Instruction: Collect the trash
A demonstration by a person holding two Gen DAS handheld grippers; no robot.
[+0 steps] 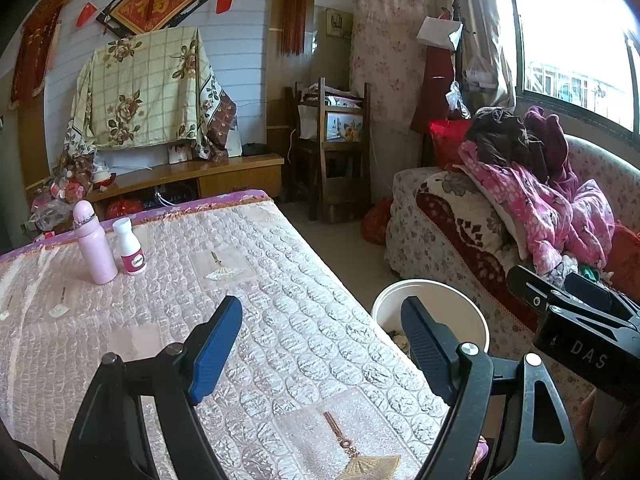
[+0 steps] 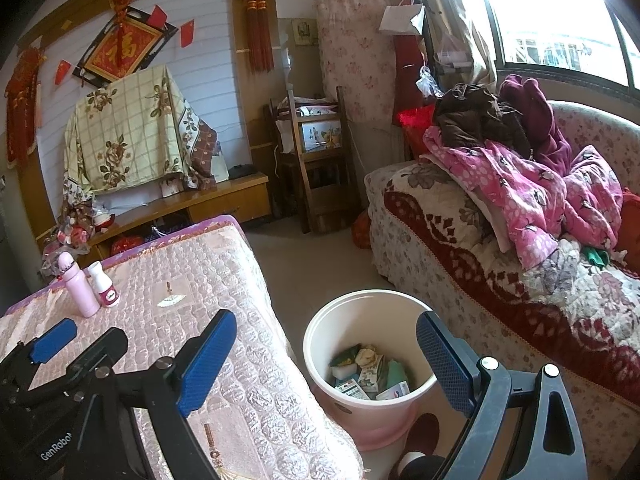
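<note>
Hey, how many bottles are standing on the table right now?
2. A pink bottle stands near the table's far left corner, and a white bottle stands right beside it, on its right. The grippers hide part of the near tabletop, so something could be hidden there.

Left gripper: black angular frame, two flat fingers with blue textured pads, silver round screw heads at pivots. Right gripper: same build, black arms with cut-out slots, blue dimpled pads, silver bolts. White "DAS" lettering on right gripper's body in left view; white "GenRobot" lettering on left gripper's body in right view.
</note>
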